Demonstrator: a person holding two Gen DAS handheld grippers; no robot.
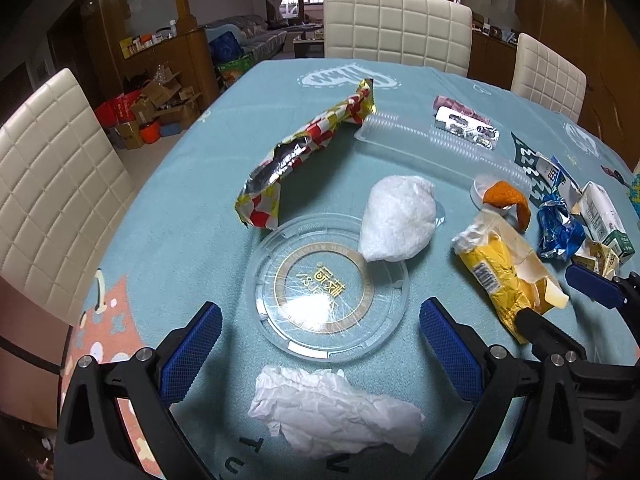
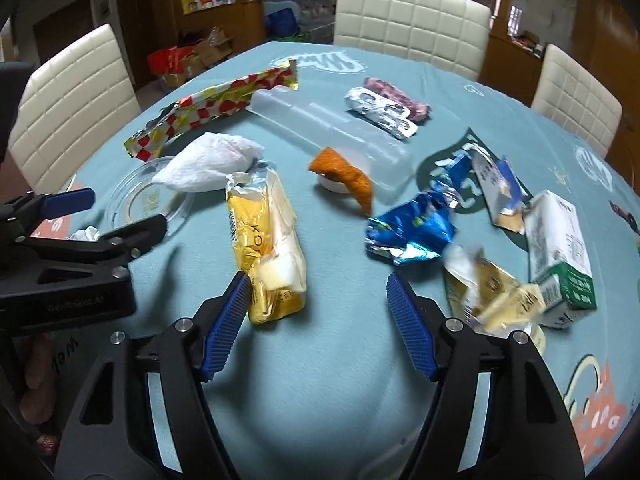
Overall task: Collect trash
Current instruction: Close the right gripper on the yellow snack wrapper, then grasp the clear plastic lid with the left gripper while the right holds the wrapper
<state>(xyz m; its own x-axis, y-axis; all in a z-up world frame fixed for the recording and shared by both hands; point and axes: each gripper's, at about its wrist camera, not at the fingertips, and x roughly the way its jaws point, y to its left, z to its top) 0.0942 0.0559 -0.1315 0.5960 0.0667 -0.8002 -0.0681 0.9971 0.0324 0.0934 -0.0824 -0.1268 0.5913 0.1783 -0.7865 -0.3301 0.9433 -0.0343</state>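
Trash lies scattered over a teal tablecloth (image 1: pixel 192 208). My left gripper (image 1: pixel 320 312) is open above a clear round plastic lid (image 1: pixel 276 264), and a crumpled white tissue (image 1: pixel 332 412) lies on the cloth between its fingers, nearer the camera. A white wad (image 1: pixel 396 220) rests on the lid's far edge. My right gripper (image 2: pixel 316 284) is open over bare cloth. A torn yellow wrapper (image 2: pixel 264 240) lies against its left finger (image 2: pixel 228 320), not pinched. A crumpled blue wrapper (image 2: pixel 412 228) lies beyond its right finger.
A red-and-yellow checked wrapper (image 1: pixel 312 148), a long clear plastic tray (image 2: pixel 332 132), an orange peel (image 2: pixel 348 176), silver packets (image 2: pixel 380 112) and a white-green carton (image 2: pixel 560 248) lie farther out. Cream chairs (image 2: pixel 412 16) ring the table. The left gripper's fingers (image 2: pixel 132 236) reach in at the right view's left edge.
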